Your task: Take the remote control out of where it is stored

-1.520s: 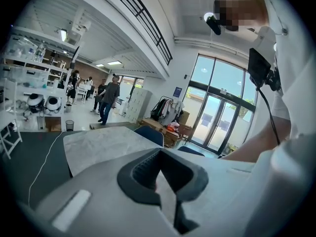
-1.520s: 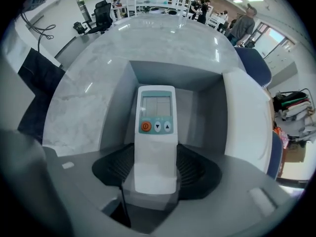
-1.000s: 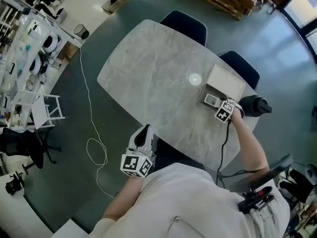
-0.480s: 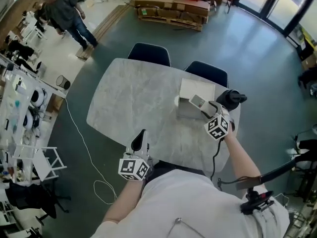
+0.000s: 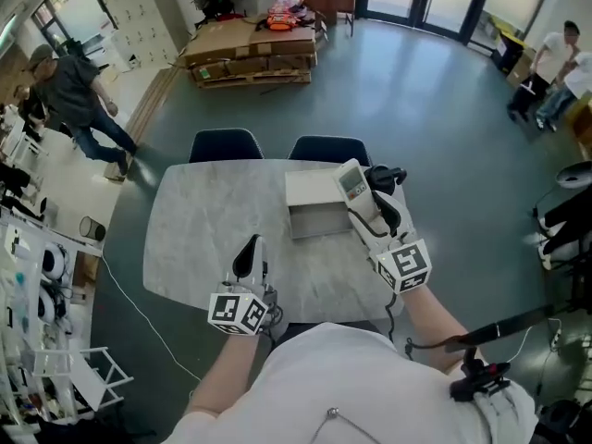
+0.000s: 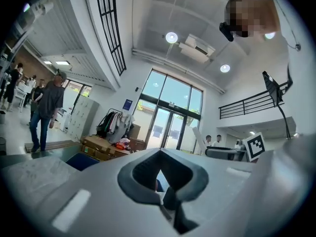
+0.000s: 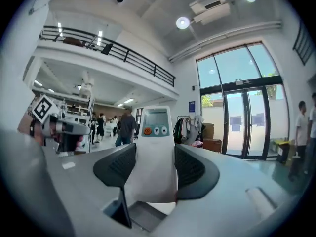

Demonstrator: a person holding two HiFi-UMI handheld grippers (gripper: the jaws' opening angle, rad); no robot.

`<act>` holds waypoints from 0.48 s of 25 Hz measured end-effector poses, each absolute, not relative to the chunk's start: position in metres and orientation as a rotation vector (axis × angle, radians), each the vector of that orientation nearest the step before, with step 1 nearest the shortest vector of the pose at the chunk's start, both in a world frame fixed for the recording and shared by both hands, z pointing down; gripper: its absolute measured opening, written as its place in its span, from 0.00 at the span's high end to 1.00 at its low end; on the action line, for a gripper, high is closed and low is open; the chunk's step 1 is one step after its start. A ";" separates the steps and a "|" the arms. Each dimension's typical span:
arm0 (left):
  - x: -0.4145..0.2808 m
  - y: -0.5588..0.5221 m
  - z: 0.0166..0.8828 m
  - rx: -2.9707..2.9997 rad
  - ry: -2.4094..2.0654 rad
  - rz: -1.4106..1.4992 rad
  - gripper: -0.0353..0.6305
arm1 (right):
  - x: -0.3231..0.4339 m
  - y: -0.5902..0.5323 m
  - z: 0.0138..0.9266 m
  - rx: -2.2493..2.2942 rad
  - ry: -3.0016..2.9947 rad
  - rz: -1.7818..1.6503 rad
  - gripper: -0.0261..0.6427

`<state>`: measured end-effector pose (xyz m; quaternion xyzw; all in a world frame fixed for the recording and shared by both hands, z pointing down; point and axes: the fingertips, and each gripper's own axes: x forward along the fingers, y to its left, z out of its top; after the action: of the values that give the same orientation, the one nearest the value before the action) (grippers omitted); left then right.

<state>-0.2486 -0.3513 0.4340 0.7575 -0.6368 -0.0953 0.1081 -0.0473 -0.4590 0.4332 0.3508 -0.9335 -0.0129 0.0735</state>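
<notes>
**Remote control up and out of the box**

Since a second ago the right gripper [image 5: 366,211] has risen from the white box [image 5: 317,222], bringing the remote control [image 5: 352,185] with it. The left gripper [image 5: 247,255] has also come up, from below the table's near edge to over it.

The remote control is a slim white slab with rounded corners. It has one small grey screen, one orange round button and two pale buttons beside it. In the right gripper view its body [image 7: 155,152] is pinched between the two dark ribbed pads, screen end pointing away. In the head view it lies at centre right of the frame, over the box's right end.

The left gripper's jaws are together with nothing between them.

One table [image 5: 199,234] fills mid-frame, with a grey marbled top and rounded corners. Two dark blue chairs [image 5: 225,143] [image 5: 326,148] stand at its far edge. The single box is rectangular and plain, its open side facing up. A broad stretch of tabletop lies between the box and the left gripper. Dark green floor surrounds the table on every side.
</notes>
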 end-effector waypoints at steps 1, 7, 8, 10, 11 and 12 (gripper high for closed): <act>-0.240 -0.356 0.425 2.250 -1.857 -0.290 0.95 | -0.039 -0.454 0.422 1.074 -2.832 -0.015 0.54; -0.195 -0.380 0.415 2.355 -1.757 -0.310 0.95 | -0.003 -0.444 0.410 1.154 -2.941 0.106 0.54; -0.188 -0.383 0.417 2.372 -1.740 -0.308 0.95 | 0.001 -0.443 0.411 1.169 -2.943 0.117 0.54; -0.180 -0.386 0.418 2.395 -1.718 -0.308 0.95 | 0.007 -0.442 0.413 1.190 -2.947 0.109 0.55; -0.178 -0.388 0.419 2.401 -1.712 -0.310 0.95 | 0.009 -0.442 0.413 1.194 -2.950 0.099 0.55; -0.177 -0.389 0.419 2.404 -1.708 -0.311 0.95 | 0.010 -0.442 0.414 1.197 -2.952 0.094 0.55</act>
<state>-0.1773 -0.3893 0.4191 0.8075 -0.5738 -0.1046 0.0878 0.0099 -0.4423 0.4139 0.3755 -0.9261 0.0296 -0.0227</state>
